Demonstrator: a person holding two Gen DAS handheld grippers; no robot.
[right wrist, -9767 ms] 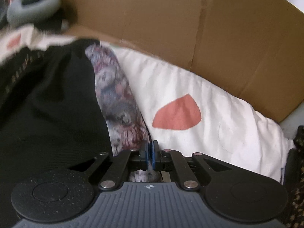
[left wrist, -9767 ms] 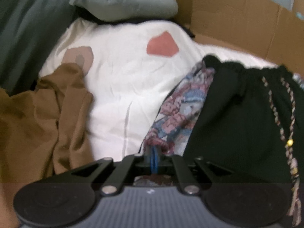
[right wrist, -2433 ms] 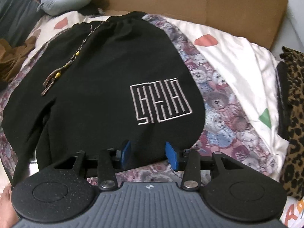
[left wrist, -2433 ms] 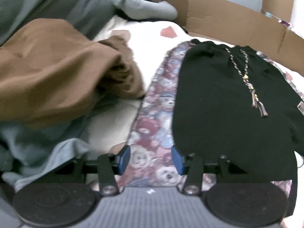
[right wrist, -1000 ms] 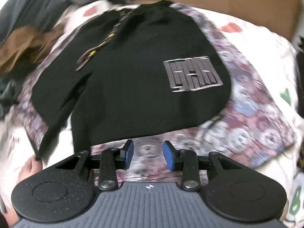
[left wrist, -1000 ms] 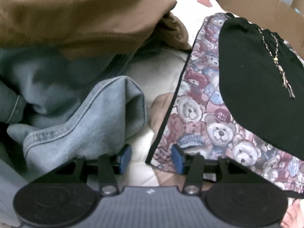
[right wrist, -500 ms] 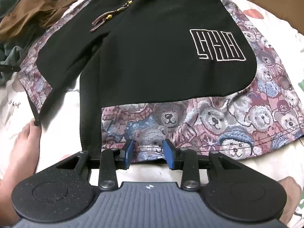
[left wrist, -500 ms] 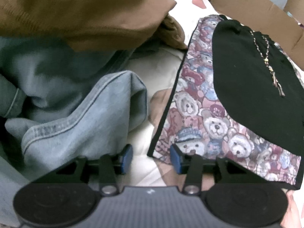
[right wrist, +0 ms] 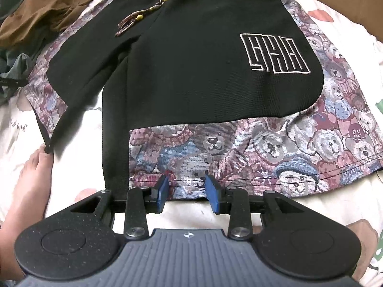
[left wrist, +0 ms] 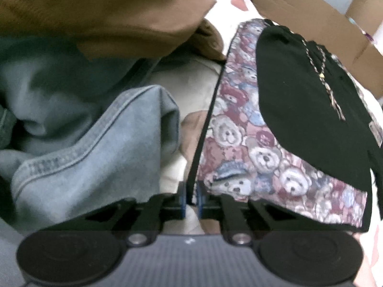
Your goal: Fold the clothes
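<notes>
left gripper: fingers, apart half a second ago, are now closing onto the black hem corner of the shorts, which lie flat on the bed. right gripper: fingers unchanged, apart astride the bear-print hem at 6 o'clock, not yet pinching. judgement: one corner secured; fold lift waits on the right.

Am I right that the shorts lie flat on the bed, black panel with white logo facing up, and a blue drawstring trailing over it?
Nearly. The right wrist view shows the drawstring on the shorts is braided brown with yellow beads, not blue. The rest holds.
</notes>
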